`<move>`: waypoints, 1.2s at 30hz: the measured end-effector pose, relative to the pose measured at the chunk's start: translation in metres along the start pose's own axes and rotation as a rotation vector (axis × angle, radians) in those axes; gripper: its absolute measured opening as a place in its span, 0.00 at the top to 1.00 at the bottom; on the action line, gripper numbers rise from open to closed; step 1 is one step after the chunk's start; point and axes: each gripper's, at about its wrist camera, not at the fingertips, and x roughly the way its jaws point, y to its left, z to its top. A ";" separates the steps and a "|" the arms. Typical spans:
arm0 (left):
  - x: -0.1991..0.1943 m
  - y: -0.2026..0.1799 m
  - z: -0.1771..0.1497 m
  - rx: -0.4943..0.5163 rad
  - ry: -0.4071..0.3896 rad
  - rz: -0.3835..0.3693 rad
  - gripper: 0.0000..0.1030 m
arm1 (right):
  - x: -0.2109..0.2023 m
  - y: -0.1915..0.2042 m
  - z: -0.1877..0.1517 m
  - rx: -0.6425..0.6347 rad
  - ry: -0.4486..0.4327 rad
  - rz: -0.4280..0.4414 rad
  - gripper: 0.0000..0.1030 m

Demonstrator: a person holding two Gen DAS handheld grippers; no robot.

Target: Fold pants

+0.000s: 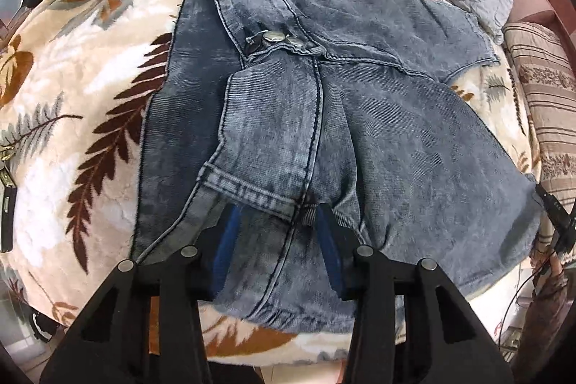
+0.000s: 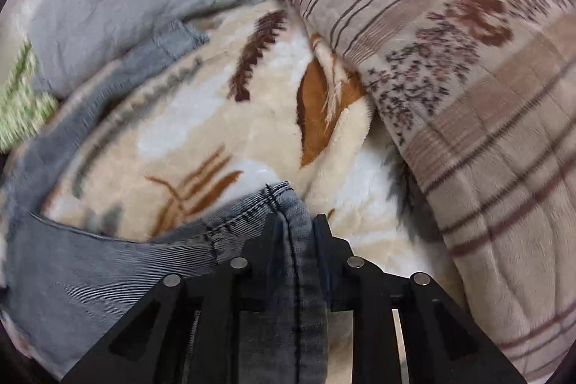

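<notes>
Pants (image 1: 324, 117) lie mid-frame on the leaf-print blanket (image 1: 72, 139), waist end toward the top, one leg doubled back so its hem sits lower centre. Judging by that, first fold is partly in; squaring up and the remaining folds are left. Left gripper (image 1: 277, 215) straddles the hem; can't tell if it pinches. Right gripper (image 2: 293, 222) clamps a seamed hem edge, bottom centre. Denim is washed grey-blue, ribbed, wrinkled.

Both wrist views look down, close, sharing pants (image 1: 324, 117)
</notes>
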 end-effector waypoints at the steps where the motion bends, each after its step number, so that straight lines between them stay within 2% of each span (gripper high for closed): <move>1: 0.003 0.007 -0.001 -0.003 -0.005 -0.012 0.57 | -0.011 -0.008 -0.005 0.030 -0.006 0.033 0.48; 3: -0.003 0.016 -0.009 -0.015 -0.007 -0.077 0.47 | -0.026 -0.018 -0.020 0.065 -0.020 0.069 0.29; 4: -0.006 0.020 -0.014 -0.022 -0.009 -0.109 0.38 | -0.031 -0.023 -0.030 0.082 -0.023 0.086 0.28; 5: -0.007 0.022 -0.019 -0.026 -0.011 -0.130 0.34 | -0.035 -0.030 -0.041 0.103 -0.021 0.110 0.28; 7: -0.007 0.022 -0.030 -0.021 -0.015 -0.145 0.32 | -0.034 -0.039 -0.057 0.155 -0.015 0.161 0.28; 10: 0.000 0.017 -0.032 -0.027 0.001 -0.116 0.32 | -0.023 -0.041 -0.075 0.206 -0.009 0.203 0.31; 11: 0.000 0.014 -0.029 -0.032 0.002 -0.110 0.32 | -0.025 -0.036 -0.075 0.190 -0.045 0.215 0.33; 13: -0.008 0.014 -0.031 -0.037 -0.009 -0.112 0.32 | -0.030 -0.026 -0.071 0.142 -0.044 0.265 0.87; 15: -0.017 0.012 -0.032 -0.036 -0.022 -0.138 0.32 | -0.051 -0.011 -0.064 0.040 -0.083 0.237 0.87; 18: -0.016 0.008 -0.033 -0.016 -0.039 -0.083 0.32 | -0.070 -0.012 -0.059 0.001 -0.121 0.143 0.87; 20: -0.004 0.007 -0.035 -0.014 -0.011 -0.049 0.32 | -0.059 -0.026 -0.061 0.016 -0.070 0.080 0.87; 22: 0.010 0.005 -0.039 0.001 0.015 0.007 0.32 | -0.034 -0.035 -0.071 0.001 0.027 -0.043 1.00; 23: 0.012 0.004 -0.041 0.014 0.011 0.022 0.32 | -0.025 -0.039 -0.077 0.004 0.068 -0.069 1.00; 26: 0.001 0.002 -0.042 0.043 -0.004 0.007 0.32 | -0.043 -0.044 -0.081 0.042 0.001 -0.010 0.94; 29: -0.017 0.013 -0.033 0.029 -0.044 -0.020 0.32 | -0.061 -0.033 -0.070 0.002 -0.039 0.010 0.92; 32: -0.031 0.034 -0.011 -0.027 -0.078 -0.025 0.32 | -0.067 -0.011 -0.049 -0.045 -0.052 0.039 0.75; 33: -0.031 0.039 -0.002 -0.048 -0.075 -0.026 0.31 | -0.066 -0.004 -0.044 -0.057 -0.054 0.053 0.66; 36: -0.025 0.055 0.029 -0.122 -0.044 -0.044 0.31 | -0.055 0.031 -0.023 -0.106 -0.050 0.089 0.59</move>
